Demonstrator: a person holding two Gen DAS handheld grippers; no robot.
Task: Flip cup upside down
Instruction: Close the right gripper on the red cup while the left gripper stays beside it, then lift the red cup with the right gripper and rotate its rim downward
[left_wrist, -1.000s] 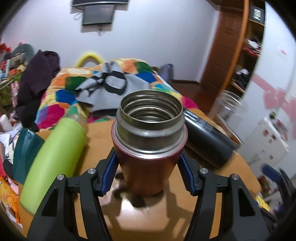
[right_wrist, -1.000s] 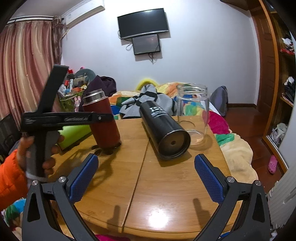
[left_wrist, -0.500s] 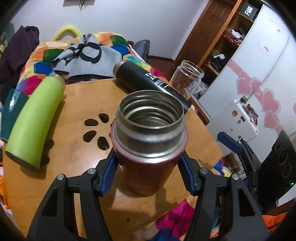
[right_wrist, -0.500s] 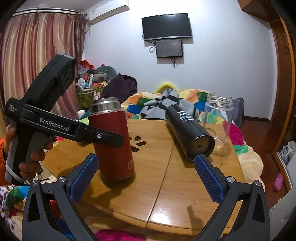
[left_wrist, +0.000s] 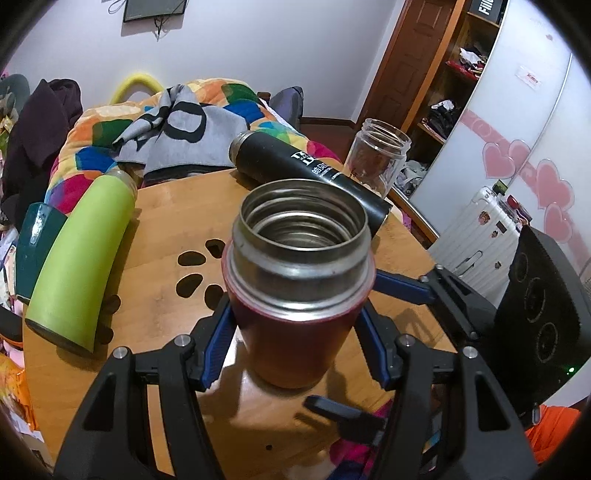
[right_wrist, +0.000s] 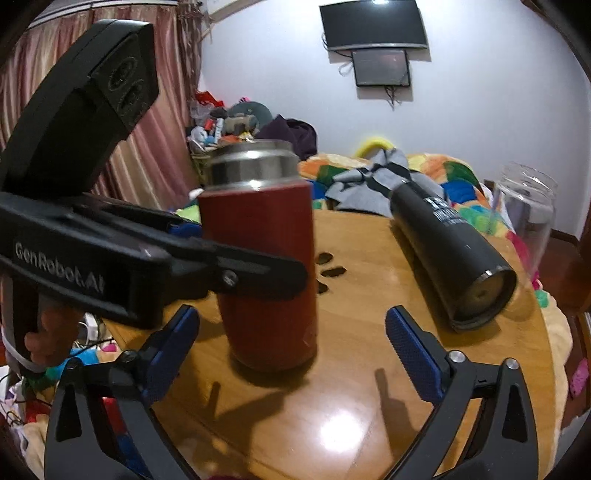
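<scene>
Red cup (left_wrist: 295, 325) upright, mouth up, clamped in left gripper (left_wrist: 295, 328) jaws above bench (left_wrist: 166, 206). Right gripper (right_wrist: 291, 354) jaws apart, just beside cup.

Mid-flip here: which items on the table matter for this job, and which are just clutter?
In the job:
red cup, mouth up
left gripper, shut on it
right gripper, open beside it

Lying about:
black flask, on its side
green bottle, on its side
glass jar, upright

white wall (right_wrist: 480, 92) | pink curtain (right_wrist: 155, 147) | wooden table (right_wrist: 369, 406) | wall TV (right_wrist: 375, 24)
</scene>
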